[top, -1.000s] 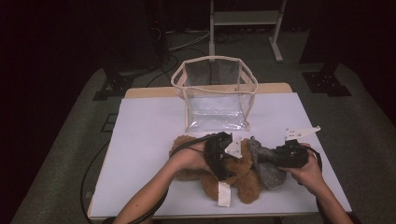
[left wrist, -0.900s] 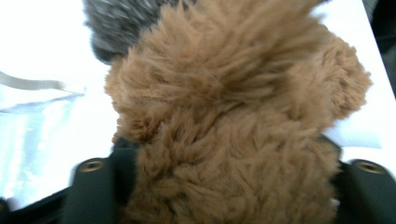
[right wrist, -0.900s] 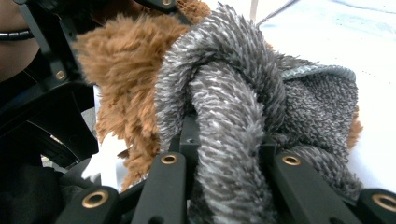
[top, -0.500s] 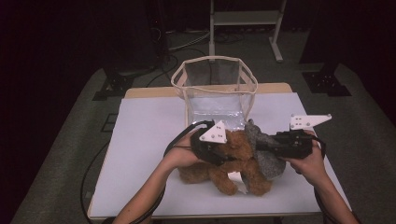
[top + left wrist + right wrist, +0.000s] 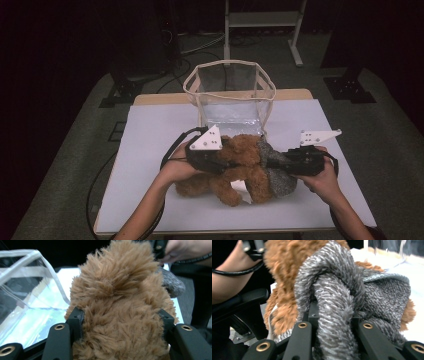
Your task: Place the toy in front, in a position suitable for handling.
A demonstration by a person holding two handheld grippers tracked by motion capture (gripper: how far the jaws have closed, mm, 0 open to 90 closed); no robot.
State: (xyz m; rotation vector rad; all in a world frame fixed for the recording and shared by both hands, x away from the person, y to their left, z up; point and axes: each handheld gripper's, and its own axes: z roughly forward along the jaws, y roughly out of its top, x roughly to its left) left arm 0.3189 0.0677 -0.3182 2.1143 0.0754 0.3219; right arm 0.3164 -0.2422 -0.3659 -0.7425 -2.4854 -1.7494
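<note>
Left gripper [image 5: 220, 161] jaws clenched on teddy bear [image 5: 240, 162], right gripper [image 5: 272, 162] grasping its grey hood [image 5: 275, 172]

A shaggy golden-brown plush toy [image 5: 240, 162] is dressed in a mottled grey-and-white knit hood [image 5: 275, 172]. A clear bag [image 5: 230, 97] is edged in cream, and the table [image 5: 150, 130] is covered in white.

A grey knitted fold [image 5: 337, 315] of the brown plush toy [image 5: 284, 277] is clamped by the right claw [image 5: 334, 322].
</note>
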